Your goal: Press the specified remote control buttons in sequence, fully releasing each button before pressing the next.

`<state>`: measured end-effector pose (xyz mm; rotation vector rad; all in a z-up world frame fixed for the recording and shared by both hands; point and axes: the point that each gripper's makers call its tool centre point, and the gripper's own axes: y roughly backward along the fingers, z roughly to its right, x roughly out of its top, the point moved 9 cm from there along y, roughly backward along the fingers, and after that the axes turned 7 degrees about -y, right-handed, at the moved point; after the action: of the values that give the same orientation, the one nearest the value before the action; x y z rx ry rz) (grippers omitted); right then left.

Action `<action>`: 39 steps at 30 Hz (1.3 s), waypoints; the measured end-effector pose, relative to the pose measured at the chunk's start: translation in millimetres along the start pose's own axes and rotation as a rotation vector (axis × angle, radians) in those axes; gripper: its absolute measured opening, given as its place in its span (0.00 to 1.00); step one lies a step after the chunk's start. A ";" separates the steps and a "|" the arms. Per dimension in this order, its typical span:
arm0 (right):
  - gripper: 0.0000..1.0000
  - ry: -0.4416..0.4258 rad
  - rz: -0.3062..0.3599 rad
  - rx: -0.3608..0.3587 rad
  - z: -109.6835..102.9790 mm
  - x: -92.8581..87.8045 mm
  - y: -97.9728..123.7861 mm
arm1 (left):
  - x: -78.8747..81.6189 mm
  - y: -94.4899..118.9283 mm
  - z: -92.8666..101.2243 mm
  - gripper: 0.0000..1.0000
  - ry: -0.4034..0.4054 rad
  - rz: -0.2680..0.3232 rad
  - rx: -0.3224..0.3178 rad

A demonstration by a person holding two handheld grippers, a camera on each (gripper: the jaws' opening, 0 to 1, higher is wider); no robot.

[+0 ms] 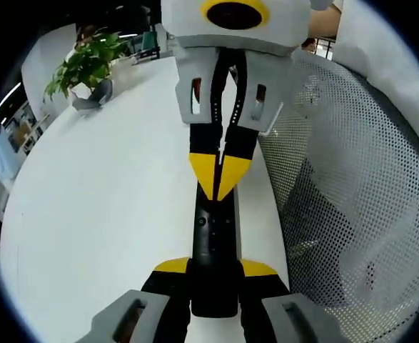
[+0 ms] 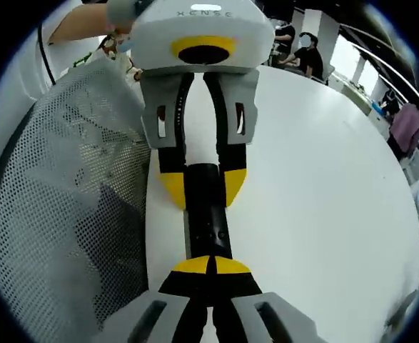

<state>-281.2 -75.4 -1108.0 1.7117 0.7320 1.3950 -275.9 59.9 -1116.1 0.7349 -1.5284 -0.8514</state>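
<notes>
Two grippers meet at the bench edge: left gripper (image 1: 213,282) clamps the remote (image 1: 213,239), right gripper (image 2: 210,266), tips closed, presses it; a slip could hit the wrong button.

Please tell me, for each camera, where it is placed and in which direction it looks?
Left gripper view: rides on the left gripper, which clamps the black remote control; faces the right gripper, shut, tips on the remote.
Right gripper view: rides on the right gripper, facing the left gripper.
Both share the remote, white table and mesh chair.

The remote control's (image 1: 213,250) button labels are too small to read.
</notes>
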 end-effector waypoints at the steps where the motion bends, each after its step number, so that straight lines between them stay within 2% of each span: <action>1: 0.00 -0.011 0.018 0.010 0.9 -1.4 0.5 | -0.1 0.0 0.0 0.24 0.001 0.000 0.000; 2: 0.00 -0.047 0.047 0.020 1.5 -3.0 0.8 | -0.1 0.0 0.0 0.24 0.001 0.001 0.000; 5: 0.00 -0.089 0.059 0.024 3.7 -4.4 2.5 | -0.4 0.0 -0.4 0.24 0.003 0.003 0.000; 10: 0.00 -0.052 0.082 0.006 3.8 5.4 0.2 | -0.4 0.1 -0.6 0.24 0.007 0.003 0.003; 13: 0.00 0.004 0.022 -0.008 1.6 3.1 -4.9 | -0.3 0.3 -0.8 0.24 0.007 0.004 0.002; 14: 0.00 0.030 0.046 -0.001 1.2 6.3 -3.3 | -0.3 0.3 -0.7 0.24 0.007 0.004 0.002; 15: 0.00 0.014 0.031 -0.005 0.7 5.5 -4.0 | -0.2 0.4 -0.5 0.24 0.007 0.004 0.002; 22: 0.00 0.106 0.009 -0.032 -1.8 7.0 -7.6 | -0.4 0.7 -0.5 0.24 0.009 0.006 0.003; 29: 0.00 0.049 0.017 -0.040 -2.5 7.0 -6.5 | -0.7 1.0 -0.2 0.24 0.012 0.008 0.005; 33: 0.00 0.082 0.025 -0.049 -5.3 6.2 -4.6 | -0.9 0.8 -0.3 0.24 0.015 0.011 0.005; 36: 0.00 0.040 0.076 -0.021 -12.0 7.6 -4.7 | -1.1 0.7 0.0 0.24 0.020 0.014 0.009; 38: 0.00 0.065 0.081 -0.018 -17.1 9.2 -4.6 | -1.2 0.6 0.1 0.24 0.021 0.015 0.011; 39: 0.00 0.098 0.059 -0.026 -19.5 9.7 -6.4 | -1.2 0.6 0.1 0.24 0.021 0.015 0.012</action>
<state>-297.7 -59.9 -1106.9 1.6659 0.7191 1.5318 -275.8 61.3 -1116.3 0.7376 -1.5198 -0.8218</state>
